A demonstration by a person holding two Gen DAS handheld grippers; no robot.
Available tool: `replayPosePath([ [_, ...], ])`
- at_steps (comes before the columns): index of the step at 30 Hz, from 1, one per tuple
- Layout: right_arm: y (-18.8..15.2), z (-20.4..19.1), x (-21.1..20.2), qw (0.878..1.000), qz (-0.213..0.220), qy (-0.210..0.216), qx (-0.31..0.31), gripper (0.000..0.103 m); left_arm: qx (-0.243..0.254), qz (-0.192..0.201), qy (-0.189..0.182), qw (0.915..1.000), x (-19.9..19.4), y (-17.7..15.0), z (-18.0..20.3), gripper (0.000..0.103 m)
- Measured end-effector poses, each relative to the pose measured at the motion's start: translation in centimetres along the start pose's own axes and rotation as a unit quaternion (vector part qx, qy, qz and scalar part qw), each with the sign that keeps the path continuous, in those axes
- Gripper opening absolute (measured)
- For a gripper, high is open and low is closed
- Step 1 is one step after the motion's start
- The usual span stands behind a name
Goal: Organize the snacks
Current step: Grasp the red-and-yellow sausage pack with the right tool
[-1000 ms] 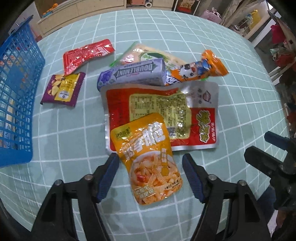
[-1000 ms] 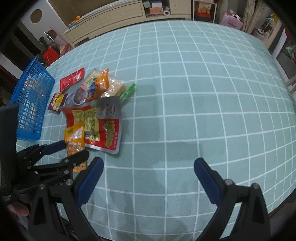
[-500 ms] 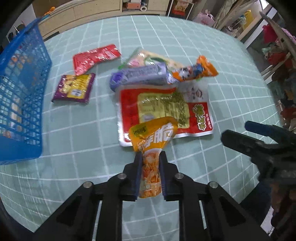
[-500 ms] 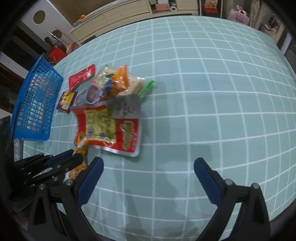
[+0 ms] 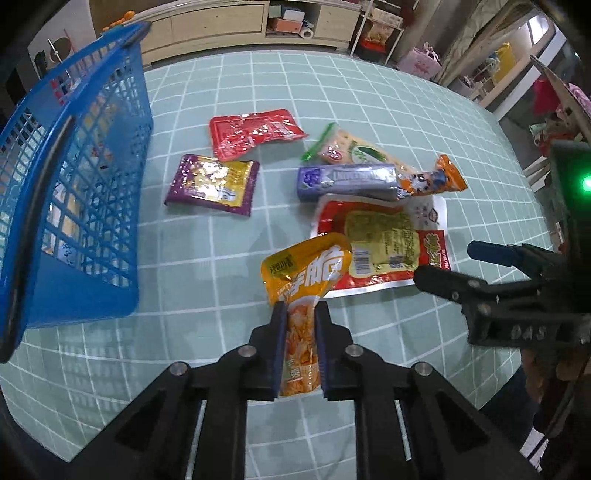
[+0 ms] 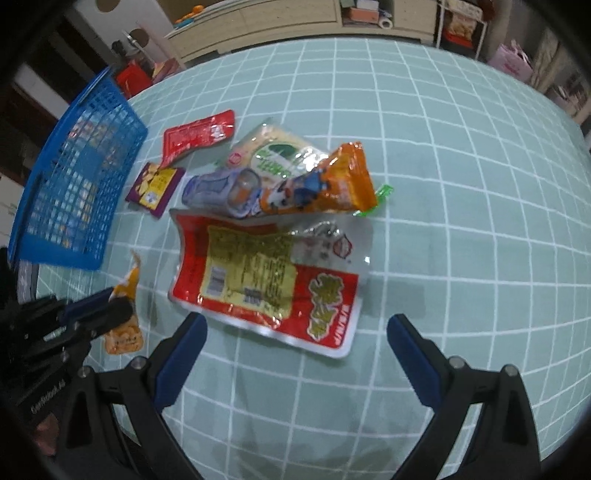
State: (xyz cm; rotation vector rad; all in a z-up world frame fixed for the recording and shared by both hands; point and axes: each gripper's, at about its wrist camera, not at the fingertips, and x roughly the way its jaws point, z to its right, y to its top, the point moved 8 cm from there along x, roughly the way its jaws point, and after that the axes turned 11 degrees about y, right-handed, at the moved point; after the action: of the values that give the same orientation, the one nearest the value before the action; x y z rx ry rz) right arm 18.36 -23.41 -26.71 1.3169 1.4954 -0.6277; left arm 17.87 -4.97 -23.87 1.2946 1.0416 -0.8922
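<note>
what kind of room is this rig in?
Probably a lived-in home room, not a lab: a checked tablecloth, a long wooden sideboard with clutter, and open shelves of household goods.

Seven snack packets and one basket showing

Six snack packets (image 5: 382, 247) are lying on the checked tablecloth (image 5: 369, 92); one yellow packet (image 5: 306, 273) is hanging between two gripper fingers; one blue basket (image 5: 74, 184) is standing alongside; two grippers are showing.
</note>
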Motion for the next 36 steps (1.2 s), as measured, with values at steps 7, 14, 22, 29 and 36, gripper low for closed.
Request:
replayPosePath([
  [7, 1.6, 1.3, 1.7, 0.999, -0.003, 0.013, 0.038, 0.099, 0.020, 0.015, -0.001, 0.9997, 0.2, 1.7, 1.3, 0.014],
  [14, 1.9, 1.1, 1.7, 1.000, -0.002, -0.027, -0.005, 0.062, 0.028, 0.020, -0.005, 0.9994, -0.1, 2.3, 1.6, 0.014],
  [22, 1.1, 1.8, 1.0, 1.000, 0.000, -0.027, 0.003, 0.011, 0.036, 0.020, -0.013, 0.9991, -0.2, 1.6, 2.1, 0.014],
  [29, 0.0, -0.8, -1.6, 0.999, 0.025, -0.032, -0.022, 0.006, 0.035, 0.038, -0.022, 0.9984, -2.3, 0.9, 1.5, 0.014],
  [36, 0.6, -4.1, -5.0, 0.995, 0.060, -0.046, -0.061, 0.003, 0.028, 0.065, -0.028, 0.9971, -5.5, 0.4, 0.0, 0.014],
])
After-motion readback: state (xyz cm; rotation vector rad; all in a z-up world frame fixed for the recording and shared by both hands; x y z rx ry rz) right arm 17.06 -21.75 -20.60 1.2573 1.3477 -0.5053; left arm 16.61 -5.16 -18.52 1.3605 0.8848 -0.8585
